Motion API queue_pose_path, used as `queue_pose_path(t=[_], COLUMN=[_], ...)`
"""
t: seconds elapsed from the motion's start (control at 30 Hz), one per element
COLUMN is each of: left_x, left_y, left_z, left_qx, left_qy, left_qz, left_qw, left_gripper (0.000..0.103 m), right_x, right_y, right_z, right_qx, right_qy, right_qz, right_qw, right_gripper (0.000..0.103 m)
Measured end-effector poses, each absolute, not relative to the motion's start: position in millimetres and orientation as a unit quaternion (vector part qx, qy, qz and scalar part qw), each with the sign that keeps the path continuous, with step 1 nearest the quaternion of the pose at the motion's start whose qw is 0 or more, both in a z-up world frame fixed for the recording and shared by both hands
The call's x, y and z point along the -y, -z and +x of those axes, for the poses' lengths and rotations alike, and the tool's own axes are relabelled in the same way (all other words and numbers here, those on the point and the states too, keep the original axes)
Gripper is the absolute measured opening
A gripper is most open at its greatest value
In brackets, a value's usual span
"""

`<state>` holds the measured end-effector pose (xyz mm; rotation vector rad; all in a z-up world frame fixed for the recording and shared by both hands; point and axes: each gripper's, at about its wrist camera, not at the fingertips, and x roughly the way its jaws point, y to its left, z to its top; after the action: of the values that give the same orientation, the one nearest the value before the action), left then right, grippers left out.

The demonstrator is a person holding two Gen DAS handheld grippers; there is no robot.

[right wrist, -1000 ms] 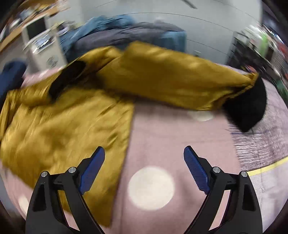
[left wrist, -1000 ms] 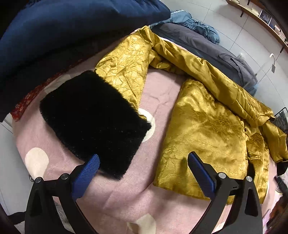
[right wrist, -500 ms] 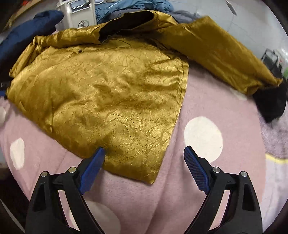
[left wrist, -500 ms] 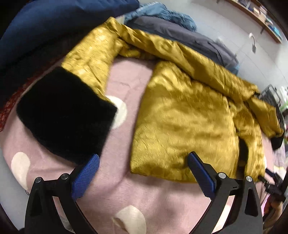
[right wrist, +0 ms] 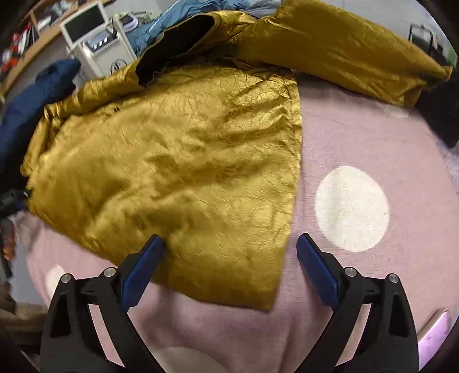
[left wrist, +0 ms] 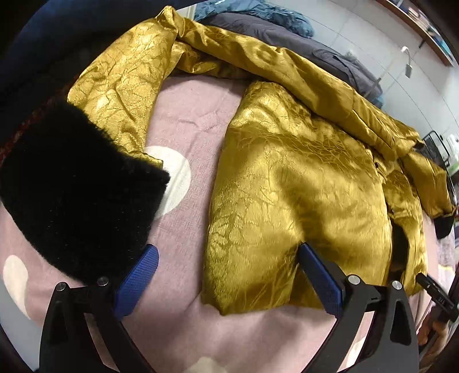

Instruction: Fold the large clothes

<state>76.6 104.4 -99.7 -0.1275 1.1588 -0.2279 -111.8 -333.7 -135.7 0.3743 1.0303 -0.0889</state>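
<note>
A gold satin jacket (left wrist: 298, 183) lies spread on a pink cloth with white dots (left wrist: 189, 120). Its left sleeve (left wrist: 126, 77) ends in a black fur cuff (left wrist: 74, 195). My left gripper (left wrist: 226, 275) is open and empty, its jaws either side of the jacket's lower left hem corner. In the right wrist view the jacket body (right wrist: 178, 172) fills the left and middle, and the other sleeve (right wrist: 344, 48) runs across the top right. My right gripper (right wrist: 229, 264) is open and empty, its jaws either side of the lower right hem corner.
A grey garment (left wrist: 287, 37) and a blue one (left wrist: 258, 11) lie behind the jacket. A dark navy garment (left wrist: 43, 51) lies at the left. A white machine with a screen (right wrist: 97, 46) stands at the back. A pink phone-like thing (right wrist: 433, 330) lies at bottom right.
Both grippers have come in closer to the jacket's bottom hem. The left one now frames the left hem corner, the right one the right hem corner. Both stay open.
</note>
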Motion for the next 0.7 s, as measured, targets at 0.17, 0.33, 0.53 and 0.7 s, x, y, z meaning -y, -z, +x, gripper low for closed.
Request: queue_pose_path(t=[0.17,0.33,0.53,0.7], left_x=[-81.3,-70.7,-81.4,-86.1], left_y=[94.2,72.4,18.9,-12.3], left_z=[69.0,56.3,34.6,15.3], left_qx=[-0.544,-0.534,-0.5,-0.501], left_qy=[0.133,0.144,0.186,0.206], left_qz=[-0.062,-0.038,-0.045,-0.019], left_qw=[0.826,0.832,0.844,0.84], left_gripper=[0.054,0.013,0.011,0.011], right_x=[331.5,344.6,363.0,354.2], right_y=[133.5,109.1,54.6,20.1], right_z=[-110.6,-122.0,-154.8,-187.7], right_qx=[-0.484,-0.456,-0.408,-0.426], right_qy=[0.062,0.039,0.01,0.001], right_qz=[0.203,0.267,0.313,0.283], right_qw=[0.849,0.848,0.857,0.859], right_gripper=[0.033,0.016,0.014,0.014])
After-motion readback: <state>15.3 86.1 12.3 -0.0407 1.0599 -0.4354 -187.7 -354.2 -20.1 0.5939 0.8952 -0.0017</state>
